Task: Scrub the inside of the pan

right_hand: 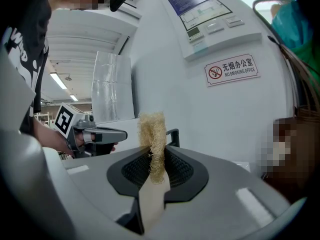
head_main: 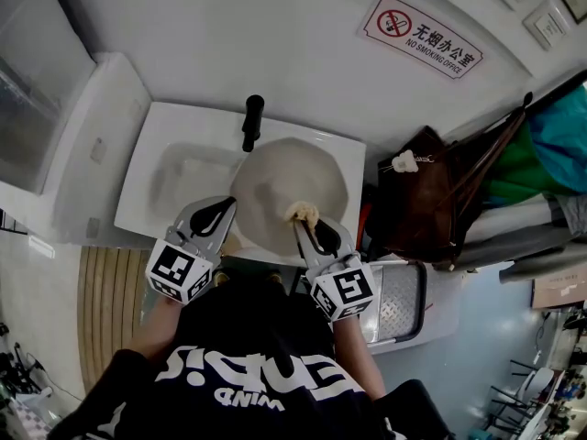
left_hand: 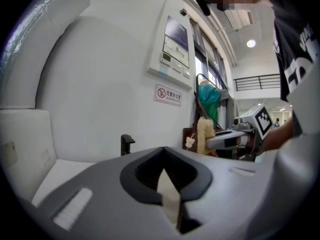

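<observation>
A round pale pan (head_main: 289, 174) lies in the white sink (head_main: 160, 177) under the black tap (head_main: 252, 122). My right gripper (head_main: 301, 222) hangs over the pan's near edge, shut on a straw-coloured scrubber (head_main: 304, 213). In the right gripper view the scrubber (right_hand: 152, 141) stands up between the jaws of that gripper (right_hand: 156, 160). My left gripper (head_main: 224, 207) is at the pan's left rim with its jaws shut (left_hand: 164, 170). Only a pale strip shows in the slit, and I cannot tell whether it touches the pan. Each gripper view shows the other gripper (left_hand: 209, 143) (right_hand: 122, 134) level beside it.
A brown bag (head_main: 431, 191) with a small pale charm hangs right of the sink, with green and blue cloth behind it. A no-smoking sign (head_main: 422, 37) and a control panel (left_hand: 175, 46) are on the wall. A metal tread plate (head_main: 401, 302) lies at the lower right.
</observation>
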A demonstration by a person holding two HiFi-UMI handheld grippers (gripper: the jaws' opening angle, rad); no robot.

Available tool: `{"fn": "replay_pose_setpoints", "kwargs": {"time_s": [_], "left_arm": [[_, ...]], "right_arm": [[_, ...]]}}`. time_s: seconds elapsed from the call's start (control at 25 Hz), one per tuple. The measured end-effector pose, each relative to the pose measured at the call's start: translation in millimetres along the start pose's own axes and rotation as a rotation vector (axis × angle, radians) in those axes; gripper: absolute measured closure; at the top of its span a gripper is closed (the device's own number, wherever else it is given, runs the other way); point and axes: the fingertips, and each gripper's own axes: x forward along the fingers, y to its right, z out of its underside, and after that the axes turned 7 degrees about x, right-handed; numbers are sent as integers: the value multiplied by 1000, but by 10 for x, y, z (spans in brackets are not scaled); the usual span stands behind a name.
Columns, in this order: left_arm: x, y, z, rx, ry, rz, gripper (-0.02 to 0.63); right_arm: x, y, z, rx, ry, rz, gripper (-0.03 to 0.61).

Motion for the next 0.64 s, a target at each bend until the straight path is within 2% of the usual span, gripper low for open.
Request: {"fn": "replay_pose_setpoints", "kwargs": {"time_s": [0.64], "left_arm": [[32,5,73,-5,-34,9,617]], "right_arm": [[-18,105,10,6,-10,13,505]]}}
